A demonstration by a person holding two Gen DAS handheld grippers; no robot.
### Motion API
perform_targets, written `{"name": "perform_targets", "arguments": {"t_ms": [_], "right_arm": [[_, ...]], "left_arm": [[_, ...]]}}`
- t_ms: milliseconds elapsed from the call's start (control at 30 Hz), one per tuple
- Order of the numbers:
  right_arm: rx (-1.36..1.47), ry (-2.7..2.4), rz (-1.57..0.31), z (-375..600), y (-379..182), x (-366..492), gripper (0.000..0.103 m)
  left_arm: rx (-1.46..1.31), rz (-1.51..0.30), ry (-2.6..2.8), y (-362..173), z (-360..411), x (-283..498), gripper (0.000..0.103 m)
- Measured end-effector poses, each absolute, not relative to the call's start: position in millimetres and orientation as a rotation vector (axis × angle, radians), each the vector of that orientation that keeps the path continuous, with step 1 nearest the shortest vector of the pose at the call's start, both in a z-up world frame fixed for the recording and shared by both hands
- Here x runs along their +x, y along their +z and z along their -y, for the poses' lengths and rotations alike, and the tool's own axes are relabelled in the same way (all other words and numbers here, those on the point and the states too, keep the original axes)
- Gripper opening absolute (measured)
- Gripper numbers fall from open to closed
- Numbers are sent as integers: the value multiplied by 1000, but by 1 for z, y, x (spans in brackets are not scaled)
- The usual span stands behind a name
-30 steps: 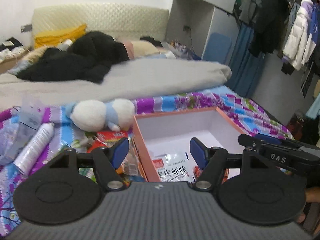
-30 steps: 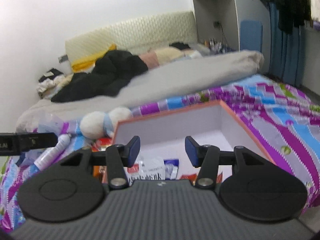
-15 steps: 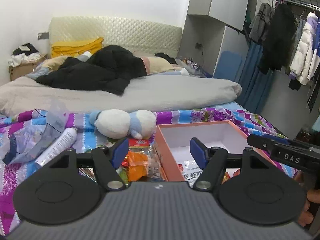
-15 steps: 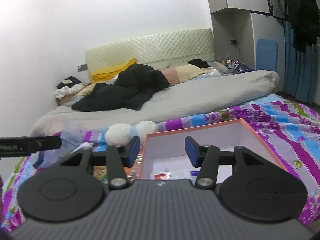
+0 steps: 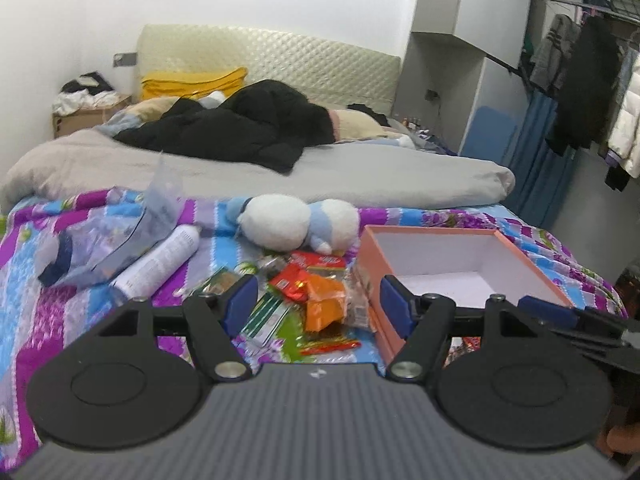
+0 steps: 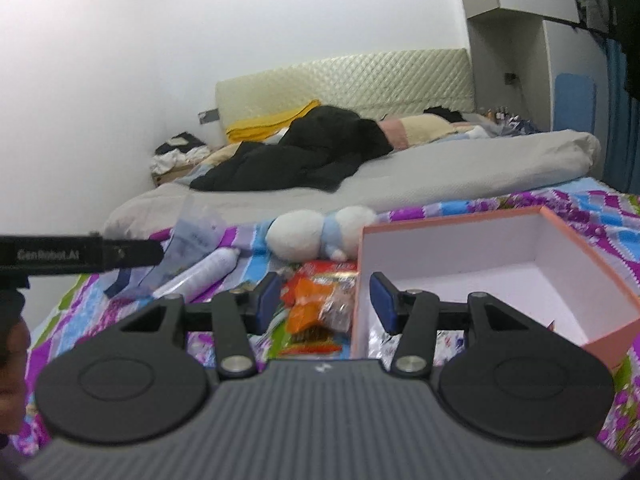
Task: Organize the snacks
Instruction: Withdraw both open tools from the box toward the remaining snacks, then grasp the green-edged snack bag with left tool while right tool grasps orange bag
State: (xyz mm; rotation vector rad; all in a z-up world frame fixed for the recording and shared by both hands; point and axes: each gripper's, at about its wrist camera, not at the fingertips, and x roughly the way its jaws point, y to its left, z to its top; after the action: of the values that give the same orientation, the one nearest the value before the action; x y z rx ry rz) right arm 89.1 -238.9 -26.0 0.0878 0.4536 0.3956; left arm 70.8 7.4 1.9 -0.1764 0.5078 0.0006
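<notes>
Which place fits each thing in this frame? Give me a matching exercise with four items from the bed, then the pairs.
Things:
1. plush toy
2. white spray can
3. orange snack packet
4. black jacket

Places:
A. up by the headboard, on the grey duvet
B. in the snack pile just left of the pink box
C. lying on its side beside the clear plastic bag
D. behind the snack pile, at the box's far left corner

Pairs: 1-D, 2-C, 3-B, 4-A
</notes>
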Motion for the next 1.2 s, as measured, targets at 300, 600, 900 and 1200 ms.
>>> {"name": "perform_targets", "arguments": {"t_ms": [300,600,900,1200], "right_arm": [[64,397,-495,219,-55,71,52],[28,409,-566,199,-89,53,52],[-34,436,-594,175,-104,55,52],[-78,426,-598,148,-117,77,52]], "left_arm": [[-236,-575,77,-39,-44,52,72],[-245,-637,99,-74,-59,43,72],[-253,-672,111,-106,-78,56,74],[-335,-719,166,-131,-123,91,74]]}}
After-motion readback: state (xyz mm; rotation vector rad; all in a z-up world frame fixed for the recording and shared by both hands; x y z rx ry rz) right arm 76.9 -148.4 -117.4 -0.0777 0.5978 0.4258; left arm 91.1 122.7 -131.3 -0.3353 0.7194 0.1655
